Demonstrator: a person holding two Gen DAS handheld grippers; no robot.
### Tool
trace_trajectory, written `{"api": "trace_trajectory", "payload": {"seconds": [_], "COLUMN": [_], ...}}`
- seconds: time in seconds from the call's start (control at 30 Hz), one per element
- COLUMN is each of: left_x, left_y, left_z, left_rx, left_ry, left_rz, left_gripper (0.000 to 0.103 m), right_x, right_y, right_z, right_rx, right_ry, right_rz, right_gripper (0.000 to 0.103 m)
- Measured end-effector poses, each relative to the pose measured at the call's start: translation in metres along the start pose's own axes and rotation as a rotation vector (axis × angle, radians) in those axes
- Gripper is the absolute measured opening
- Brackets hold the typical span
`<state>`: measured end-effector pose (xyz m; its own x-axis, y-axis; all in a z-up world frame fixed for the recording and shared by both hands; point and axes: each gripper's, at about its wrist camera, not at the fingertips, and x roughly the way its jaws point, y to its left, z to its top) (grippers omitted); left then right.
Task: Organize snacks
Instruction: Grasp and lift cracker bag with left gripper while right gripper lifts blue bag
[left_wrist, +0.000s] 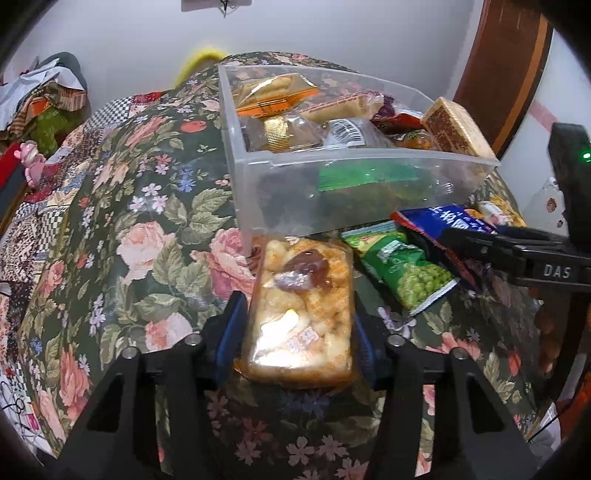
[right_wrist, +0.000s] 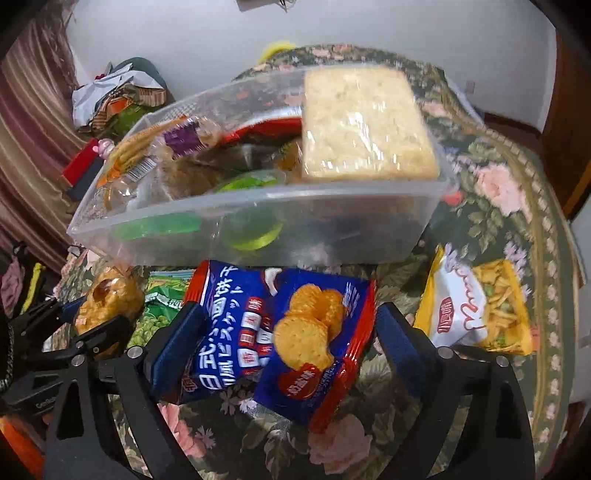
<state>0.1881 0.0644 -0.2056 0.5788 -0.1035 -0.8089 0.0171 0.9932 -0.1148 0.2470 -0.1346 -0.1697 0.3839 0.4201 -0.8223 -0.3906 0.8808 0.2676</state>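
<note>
A clear-wrapped puffed-rice snack bar (left_wrist: 303, 295) lies on the floral cloth in front of a clear plastic bin (left_wrist: 369, 157) filled with snacks. My left gripper (left_wrist: 297, 339) is shut on the bar, one blue pad on each long side. In the right wrist view, two blue biscuit packets (right_wrist: 306, 332) lie between the wide-spread fingers of my right gripper (right_wrist: 288, 347), which is open. The same bin (right_wrist: 258, 206) stands just beyond them, with a wrapped cracker block (right_wrist: 365, 125) on top. The left gripper with its bar (right_wrist: 107, 299) shows at the left.
A green pea packet (left_wrist: 402, 273) lies between the bar and the blue packets. A yellow-and-white snack bag (right_wrist: 476, 306) lies to the right of the right gripper. Piled clothes (left_wrist: 44, 103) sit far left. The round table's edge (right_wrist: 546, 258) curves at the right.
</note>
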Motion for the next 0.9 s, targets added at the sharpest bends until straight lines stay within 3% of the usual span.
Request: {"api": "trace_trajectory", "payload": {"seconds": [0.13,0.23,0.33,0.5,0.67,0.9], "left_x": [-0.002,-0.006,-0.015,-0.031,-0.049,-0.067], "left_y": [-0.003,-0.002,-0.003,-0.006,-0.007,-0.012], "left_z": [-0.001,-0.002,-0.004,-0.004,0.001,0.010], "left_rx": [0.011,0.005,0.002,0.018,0.008,0.011], "left_ry": [-0.006,-0.009,-0.020,-0.053,-0.091,-0.134], "left_rz": [0.001,0.000,0.003,0.021,0.016,0.014], "left_gripper": [0.046,0.045,0.045,0.045,0.045,0.045], "right_x": [-0.003,-0.009,-0.012,-0.024,-0.042,-0.057], "right_y": [-0.004,-0.003,-0.003,-0.006,-0.011,-0.005], "right_z": [-0.005,-0.008,-0.011,-0.016,-0.020,-0.018], "right_rx": [0.011,0.005,0.003,0.014,0.016,0.011], "right_ry": [-0.008,-0.011,-0.020,-0.050,-0.082,-0.123], "right_rz": [0.021,0.060,0.058,0.055,0.068,0.072], "right_gripper": [0.093,0.075,0.067,0.061,0.048,0.047]}}
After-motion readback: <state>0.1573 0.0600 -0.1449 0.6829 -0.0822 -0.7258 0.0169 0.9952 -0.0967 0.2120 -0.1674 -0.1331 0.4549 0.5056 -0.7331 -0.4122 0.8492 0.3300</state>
